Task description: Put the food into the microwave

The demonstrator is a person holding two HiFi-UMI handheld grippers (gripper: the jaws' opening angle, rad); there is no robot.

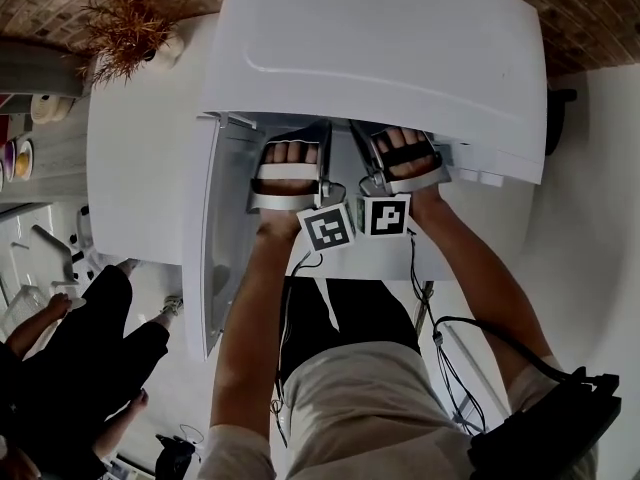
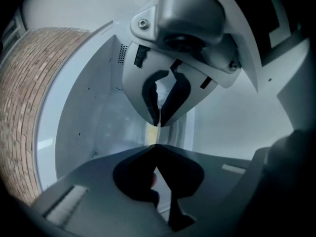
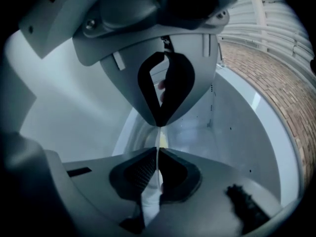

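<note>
Reaching into the open microwave (image 1: 380,48) with left gripper (image 2: 158,135) and right gripper (image 3: 158,139), pinching a thin white edge (image 3: 150,201) tightly in each; contents otherwise hidden.

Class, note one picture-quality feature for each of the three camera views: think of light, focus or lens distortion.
Head view: the microwave top is glaring white, nearly featureless. Left gripper view: the brick wall bows from lens distortion, corners black. Right gripper view: the near fingers are dark and soft, shut on a thin white item.
</note>
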